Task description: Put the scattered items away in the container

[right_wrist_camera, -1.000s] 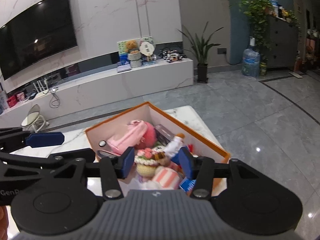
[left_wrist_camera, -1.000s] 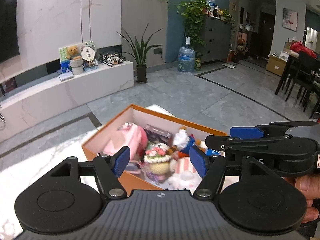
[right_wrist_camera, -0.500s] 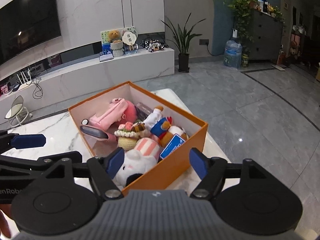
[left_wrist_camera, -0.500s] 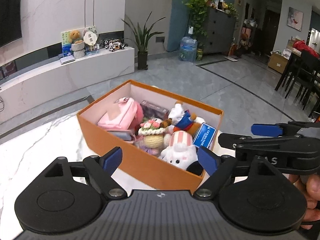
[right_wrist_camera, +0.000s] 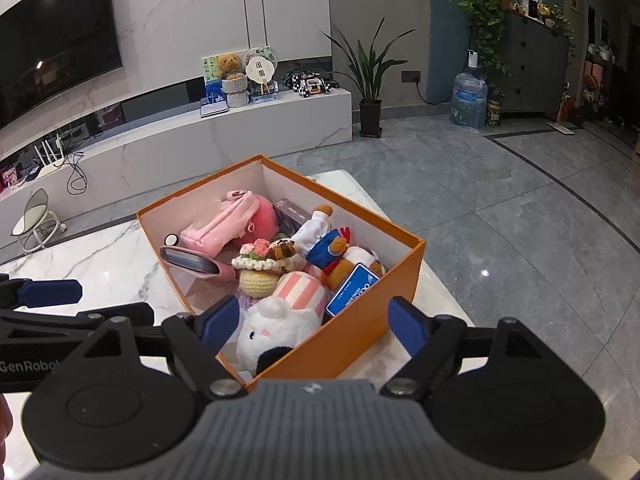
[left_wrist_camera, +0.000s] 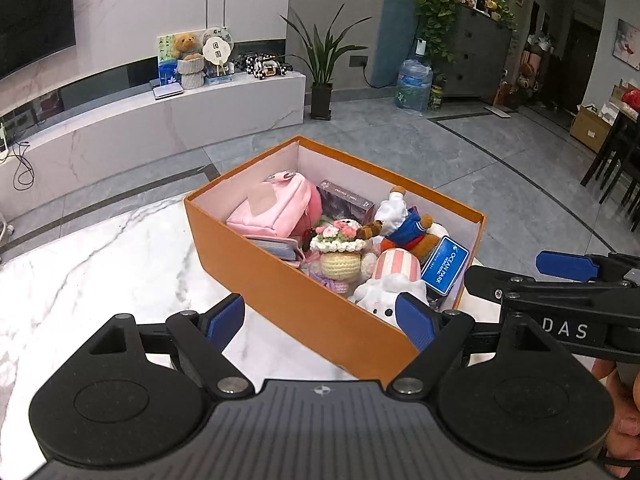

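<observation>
Orange box (left_wrist_camera: 312, 300) | on marble worktop (left_wrist_camera: 120, 264), filled: pink pouch (left_wrist_camera: 276, 208), crochet cupcake (left_wrist_camera: 340, 256), white plush (right_wrist_camera: 276, 328) | left tongs (left_wrist_camera: 320, 322) and right tongs (right_wrist_camera: 314, 326) just widened, wide apart, nothing held

We count one orange box (left_wrist_camera: 320, 312) on the desk (left_wrist_camera: 120, 272); inside it, one pink pouch (left_wrist_camera: 276, 208), one crocheted flower pot (left_wrist_camera: 340, 256), one striped white plush (left_wrist_camera: 394, 280), one blue-jacketed plush (left_wrist_camera: 408, 224), one blue card (left_wrist_camera: 445, 265) and one dark packet (left_wrist_camera: 346, 200)
</observation>
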The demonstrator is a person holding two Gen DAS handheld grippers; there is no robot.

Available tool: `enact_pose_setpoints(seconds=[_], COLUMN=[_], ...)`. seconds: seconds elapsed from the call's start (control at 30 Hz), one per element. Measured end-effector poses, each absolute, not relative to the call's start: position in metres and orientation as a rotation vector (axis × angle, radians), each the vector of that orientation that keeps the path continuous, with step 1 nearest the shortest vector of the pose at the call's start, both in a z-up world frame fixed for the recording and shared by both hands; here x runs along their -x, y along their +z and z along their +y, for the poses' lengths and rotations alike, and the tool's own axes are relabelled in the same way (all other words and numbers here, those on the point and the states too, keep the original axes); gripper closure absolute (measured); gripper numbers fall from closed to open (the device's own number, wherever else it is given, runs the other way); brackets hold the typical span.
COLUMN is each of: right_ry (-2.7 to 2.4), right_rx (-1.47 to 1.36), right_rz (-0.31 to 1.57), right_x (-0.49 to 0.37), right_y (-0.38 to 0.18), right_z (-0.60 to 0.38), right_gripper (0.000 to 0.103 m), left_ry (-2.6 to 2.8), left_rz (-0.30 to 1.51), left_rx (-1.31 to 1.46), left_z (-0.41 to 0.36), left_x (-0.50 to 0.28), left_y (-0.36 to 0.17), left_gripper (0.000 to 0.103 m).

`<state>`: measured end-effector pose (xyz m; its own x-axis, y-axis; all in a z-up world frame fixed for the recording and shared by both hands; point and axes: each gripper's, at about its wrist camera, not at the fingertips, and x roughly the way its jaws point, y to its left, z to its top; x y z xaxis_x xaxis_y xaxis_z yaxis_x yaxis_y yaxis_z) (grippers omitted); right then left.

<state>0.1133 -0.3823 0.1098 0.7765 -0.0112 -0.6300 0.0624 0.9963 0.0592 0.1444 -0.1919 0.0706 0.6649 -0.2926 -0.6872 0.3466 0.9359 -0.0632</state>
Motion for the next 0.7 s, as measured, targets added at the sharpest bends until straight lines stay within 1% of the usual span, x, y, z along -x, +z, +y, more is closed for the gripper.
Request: enact_pose_setpoints(seconds=[0.7], right_ry=[-0.046], right_rx=[-0.068], right_rz=[0.684], right_x=[-0.1164], right_y=[0.1074], right_z=[-0.3772], right_gripper=[0.020], left_ry=[-0.372], left_rz=[0.742], left_rx=[-0.113], left_z=[-0.1962], left_x=[-0.1396], left_y=[0.0751], left_gripper=[0.006])
